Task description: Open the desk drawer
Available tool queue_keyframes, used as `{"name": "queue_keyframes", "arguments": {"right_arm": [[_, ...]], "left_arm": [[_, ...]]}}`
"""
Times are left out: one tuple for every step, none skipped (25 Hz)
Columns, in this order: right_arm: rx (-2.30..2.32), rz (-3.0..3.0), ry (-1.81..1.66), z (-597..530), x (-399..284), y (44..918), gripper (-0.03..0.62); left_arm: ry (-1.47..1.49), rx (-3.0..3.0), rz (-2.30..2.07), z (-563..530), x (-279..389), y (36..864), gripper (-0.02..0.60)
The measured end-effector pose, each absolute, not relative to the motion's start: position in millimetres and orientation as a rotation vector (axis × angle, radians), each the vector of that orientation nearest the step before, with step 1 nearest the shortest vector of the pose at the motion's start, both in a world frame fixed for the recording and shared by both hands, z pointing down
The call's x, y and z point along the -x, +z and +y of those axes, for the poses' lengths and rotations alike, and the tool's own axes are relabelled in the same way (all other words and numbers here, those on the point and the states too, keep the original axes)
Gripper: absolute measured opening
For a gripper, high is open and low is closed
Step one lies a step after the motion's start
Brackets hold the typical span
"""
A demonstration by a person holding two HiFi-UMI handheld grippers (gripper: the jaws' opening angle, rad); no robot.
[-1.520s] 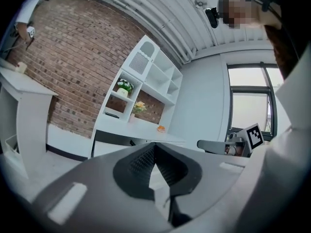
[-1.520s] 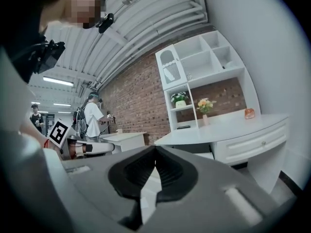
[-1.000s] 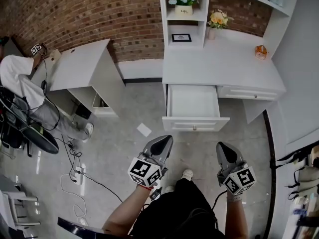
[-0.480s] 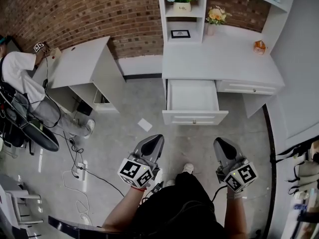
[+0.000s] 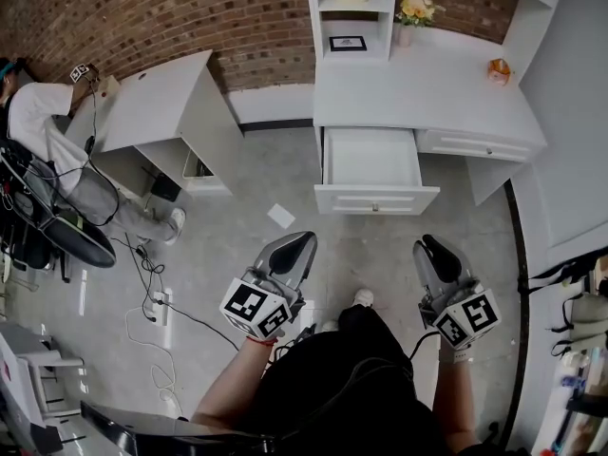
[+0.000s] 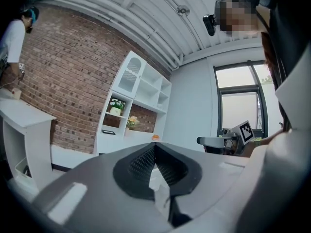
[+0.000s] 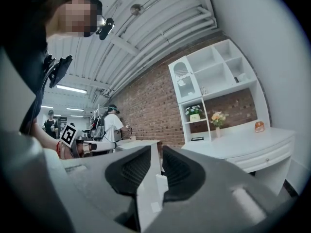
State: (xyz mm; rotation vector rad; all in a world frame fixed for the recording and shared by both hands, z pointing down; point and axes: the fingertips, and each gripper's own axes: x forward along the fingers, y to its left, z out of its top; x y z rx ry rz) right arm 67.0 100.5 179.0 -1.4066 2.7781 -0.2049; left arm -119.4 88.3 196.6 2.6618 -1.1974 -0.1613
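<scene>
The white desk [image 5: 418, 88] stands against the brick wall, and its left drawer [image 5: 370, 160] is pulled out, showing a bare white inside. The drawer front [image 5: 376, 200] faces me. My left gripper [image 5: 302, 243] hovers over the floor short of the drawer, jaws touching and holding nothing; the left gripper view shows its tips [image 6: 154, 149] meeting. My right gripper [image 5: 427, 247] is held level with it to the right, apart from the drawer. In the right gripper view its jaws [image 7: 156, 152] stand a narrow slit apart, holding nothing.
A second, shut drawer [image 5: 475, 146] sits to the right of the open one. An orange ornament [image 5: 500, 70] and flowers [image 5: 414, 8] stand on the desk. Another white desk [image 5: 157, 98] is at left, with a seated person [image 5: 38, 131]. Paper [image 5: 280, 217] and cables [image 5: 152, 302] lie on the floor.
The drawer stays pulled out. Both grippers have stayed low in front of my body, the left drifting slightly left. The head view has shifted a little.
</scene>
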Motion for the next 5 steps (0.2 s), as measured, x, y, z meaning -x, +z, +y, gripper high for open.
{"name": "queue_keyframes", "arguments": {"right_arm": [[1.421,2.774,-0.201,101.7,-67.1,179.0,0.064],[1.431,2.771,-0.198,102.8,-66.7,179.0,0.064],[1.439,2.769,-0.198,104.0,-65.9,179.2,0.064],[1.443,2.767,-0.200,105.2,-64.8,179.4,0.064],[1.447,2.765,-0.203,106.5,-63.6,179.7,0.064]], "left_arm": [[-0.172,-2.660,-1.199,89.1,121.3,195.4,0.000],[-0.181,-2.657,-1.202,89.6,123.6,194.5,0.000],[-0.188,-2.653,-1.207,89.8,126.0,193.8,0.000],[-0.194,-2.650,-1.213,90.1,128.5,193.3,0.000],[-0.200,-2.647,-1.219,90.4,130.9,192.8,0.000]]}}
